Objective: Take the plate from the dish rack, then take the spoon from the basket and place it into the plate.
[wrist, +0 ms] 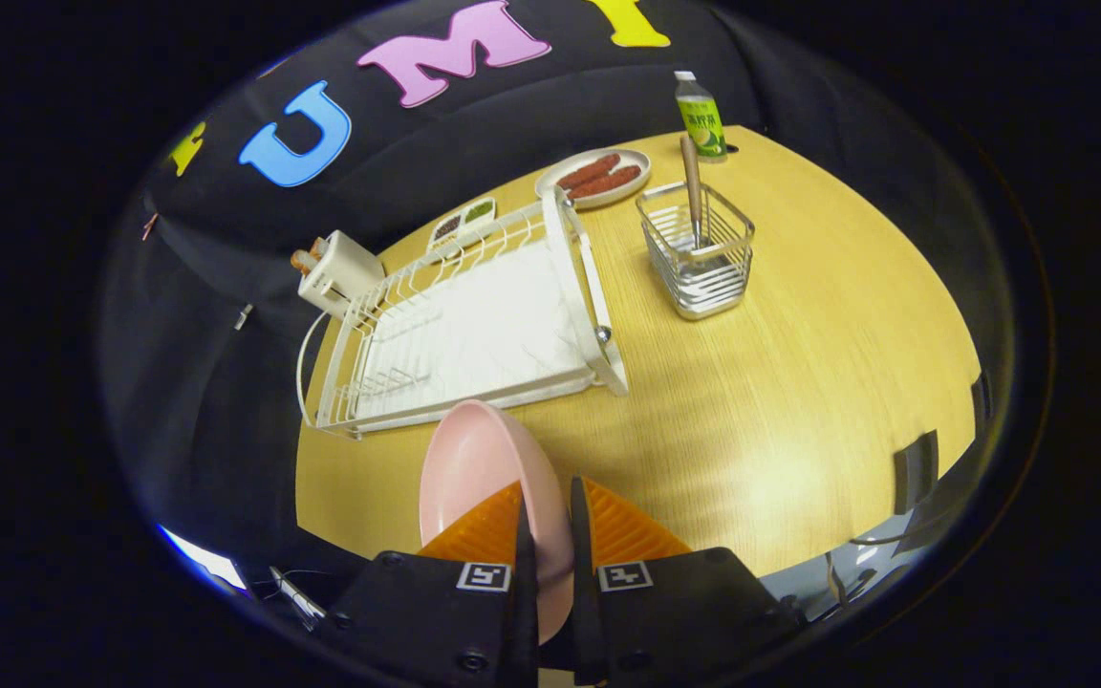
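While the tongs (pixel 547 535) pinch its rim between nearly closed fingers, a round pink plastic plate (pixel 484 483) stands on edge above the wooden table (pixel 780 382). Beyond sits a white wire dish rack (pixel 464 330); farther off, a wooden-handled spoon (pixel 693 186) stands in a wire basket (pixel 699 258).

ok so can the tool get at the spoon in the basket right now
Probably not yet: the tool is shut on the pink plate. Otherwise the spoon stands upright in the open-topped basket, with bare table between.
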Tool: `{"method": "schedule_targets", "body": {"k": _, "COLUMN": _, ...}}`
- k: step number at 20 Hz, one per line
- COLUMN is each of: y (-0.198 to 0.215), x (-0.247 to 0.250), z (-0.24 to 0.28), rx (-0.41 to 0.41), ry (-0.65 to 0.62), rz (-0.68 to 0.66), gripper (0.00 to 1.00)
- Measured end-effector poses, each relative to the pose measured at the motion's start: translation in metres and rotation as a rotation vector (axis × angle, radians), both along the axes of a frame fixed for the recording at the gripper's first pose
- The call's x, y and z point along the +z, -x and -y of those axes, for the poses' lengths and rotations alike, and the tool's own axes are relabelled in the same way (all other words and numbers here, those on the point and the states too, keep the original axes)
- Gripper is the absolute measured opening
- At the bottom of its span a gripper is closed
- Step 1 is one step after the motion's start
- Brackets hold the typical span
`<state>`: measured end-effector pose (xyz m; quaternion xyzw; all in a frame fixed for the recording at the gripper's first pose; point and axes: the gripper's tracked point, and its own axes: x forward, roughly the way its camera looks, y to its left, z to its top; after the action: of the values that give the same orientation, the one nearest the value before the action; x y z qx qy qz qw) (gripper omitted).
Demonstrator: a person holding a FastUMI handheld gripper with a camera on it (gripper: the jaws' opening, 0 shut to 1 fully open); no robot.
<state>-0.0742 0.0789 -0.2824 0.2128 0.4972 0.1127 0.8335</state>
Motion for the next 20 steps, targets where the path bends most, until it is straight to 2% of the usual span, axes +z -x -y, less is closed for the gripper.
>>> {"method": "schedule_targets", "body": {"k": 3, "y": -0.004, "x": -0.035, "z": 0.003, "rx": 0.016, "ry": -0.014, "rz": -0.040, "gripper": 0.18}}
{"method": "schedule_targets", "body": {"k": 7, "y": -0.024, "x": -0.043, "z": 0.007, "rx": 0.027, "ry": -0.061, "rz": -0.038, "gripper": 0.19}}
{"method": "schedule_targets", "body": {"k": 9, "y": -0.028, "x": -0.050, "z": 0.016, "rx": 0.040, "ry": -0.035, "rz": -0.032, "gripper": 0.23}}
{"method": "schedule_targets", "body": {"k": 11, "y": -0.025, "x": -0.052, "z": 0.022, "rx": 0.064, "ry": -0.030, "rz": -0.031, "gripper": 0.47}}
{"method": "schedule_targets", "body": {"k": 12, "y": -0.024, "x": -0.052, "z": 0.029, "rx": 0.077, "ry": -0.022, "rz": -0.024, "gripper": 0.65}}
{"method": "schedule_targets", "body": {"k": 13, "y": -0.023, "x": -0.052, "z": 0.035, "rx": 0.087, "ry": -0.005, "rz": -0.013, "gripper": 0.76}}
{"method": "schedule_targets", "body": {"k": 14, "y": -0.023, "x": -0.049, "z": 0.044, "rx": 0.096, "ry": 0.008, "rz": 0.003, "gripper": 0.98}}
{"method": "schedule_targets", "body": {"k": 20, "y": -0.047, "x": -0.013, "z": 0.100, "rx": 0.089, "ry": 0.092, "rz": 0.186, "gripper": 0.99}}
